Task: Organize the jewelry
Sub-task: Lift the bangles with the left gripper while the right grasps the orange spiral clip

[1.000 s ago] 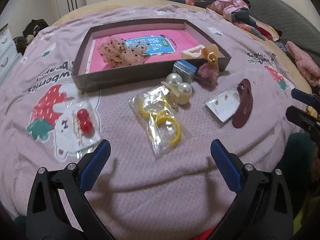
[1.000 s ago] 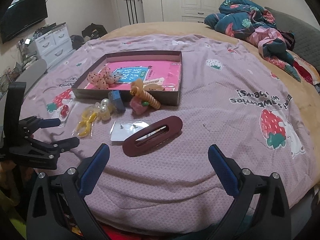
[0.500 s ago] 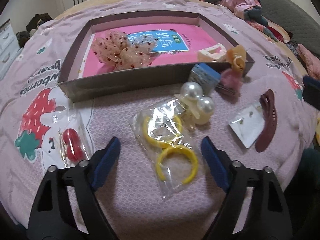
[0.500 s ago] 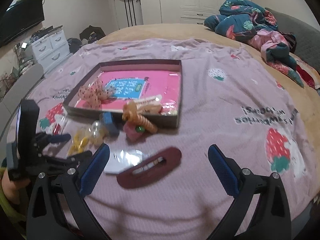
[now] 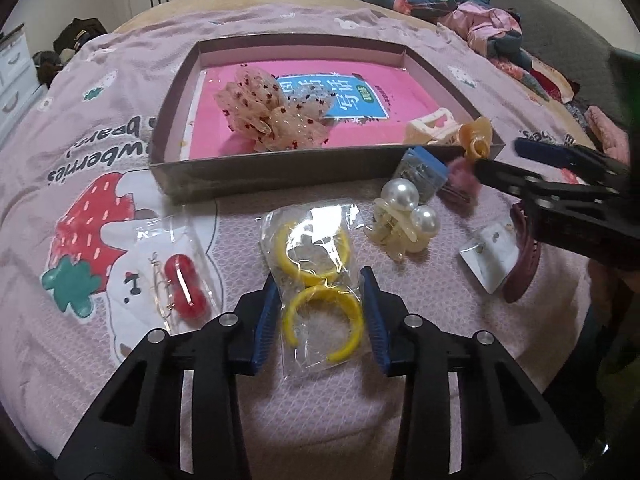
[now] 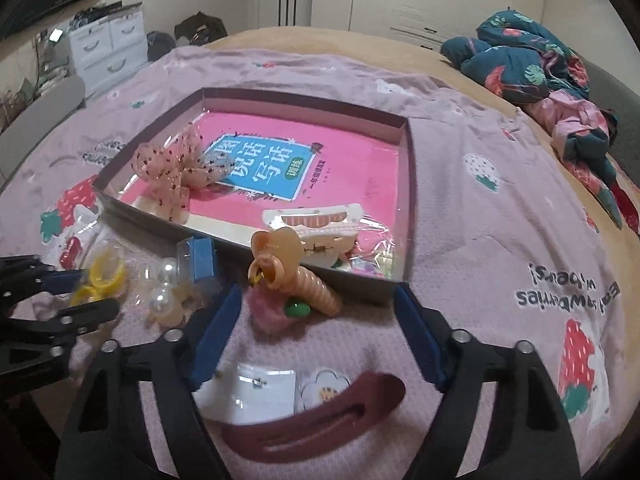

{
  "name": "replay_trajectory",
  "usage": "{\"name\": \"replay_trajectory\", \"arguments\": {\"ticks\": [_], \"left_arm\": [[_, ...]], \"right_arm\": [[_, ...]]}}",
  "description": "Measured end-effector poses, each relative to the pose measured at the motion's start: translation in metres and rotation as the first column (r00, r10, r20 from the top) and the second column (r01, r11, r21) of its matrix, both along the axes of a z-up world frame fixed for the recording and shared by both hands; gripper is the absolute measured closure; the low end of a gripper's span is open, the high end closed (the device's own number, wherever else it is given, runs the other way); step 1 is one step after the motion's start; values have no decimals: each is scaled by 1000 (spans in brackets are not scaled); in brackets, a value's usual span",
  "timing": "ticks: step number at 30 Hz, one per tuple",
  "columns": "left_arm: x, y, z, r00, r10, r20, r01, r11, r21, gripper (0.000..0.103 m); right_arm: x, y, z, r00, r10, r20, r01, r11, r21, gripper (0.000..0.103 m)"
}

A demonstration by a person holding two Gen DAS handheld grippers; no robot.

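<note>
Bed with pink strawberry blanket [image 5: 400, 392] | left tongs [image 5: 322, 312] apart, straddling bagged yellow hoops [image 5: 320, 280], long axis along fingers | right tongs [image 6: 316, 332] apart, peach clip [image 6: 292, 272] ahead | cardboard tray [image 5: 280, 170] beyond both

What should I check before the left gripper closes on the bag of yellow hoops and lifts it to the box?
1. Left gripper straddles the bag of yellow hoops: ok.
2. Pads touching the bag: cannot tell.
3. Red earring packet outside the jaws: ok.
4. Pearl clip apart from the bag: ok.
5. Free floor in the box: ok.
6. Right gripper clear of the lift path: cannot tell.
</note>
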State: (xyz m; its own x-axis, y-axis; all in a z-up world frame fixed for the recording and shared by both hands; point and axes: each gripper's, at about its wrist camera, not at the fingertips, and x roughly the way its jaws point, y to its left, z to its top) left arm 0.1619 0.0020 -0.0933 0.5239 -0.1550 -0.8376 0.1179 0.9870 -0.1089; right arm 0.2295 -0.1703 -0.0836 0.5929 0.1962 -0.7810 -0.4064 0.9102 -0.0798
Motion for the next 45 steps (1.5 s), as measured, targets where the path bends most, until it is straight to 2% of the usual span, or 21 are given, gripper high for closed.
{"name": "replay_trajectory", "arguments": {"ticks": [2, 6, 7, 13, 19, 32, 45], "left_arm": [[-2, 1, 3, 1000, -3, 6, 3, 1000, -5, 73], [-7, 3, 8, 1000, -8, 18, 8, 1000, -5, 73], [-8, 3, 9, 1000, -10, 19, 10, 1000, -5, 73], [-16, 3, 16, 999, -23, 29, 23, 1000, -16, 73], [-25, -5, 32, 997, -53, 57, 54, 998, -15, 73], [-39, -41, 71, 982, -141, 127, 143, 990, -12, 73], [-22, -68, 108, 960, -196, 197, 200, 980, 1, 73]], "right_arm": [[4, 5, -2, 1000, 7, 5, -7, 1000, -7, 39], [3, 14, -2, 999, 41, 13, -41, 999, 13, 64], [2, 15, -1, 999, 45, 7, -46, 998, 31, 75], [-11, -6, 15, 1000, 11, -1, -11, 988, 155, 77], [-38, -38, 36, 999, -33, 6, 31, 974, 225, 77], [-89, -101, 78, 990, -130, 52, 111, 954, 278, 77], [-97, -119, 117, 980, -161, 113, 121, 947, 298, 77]]}}
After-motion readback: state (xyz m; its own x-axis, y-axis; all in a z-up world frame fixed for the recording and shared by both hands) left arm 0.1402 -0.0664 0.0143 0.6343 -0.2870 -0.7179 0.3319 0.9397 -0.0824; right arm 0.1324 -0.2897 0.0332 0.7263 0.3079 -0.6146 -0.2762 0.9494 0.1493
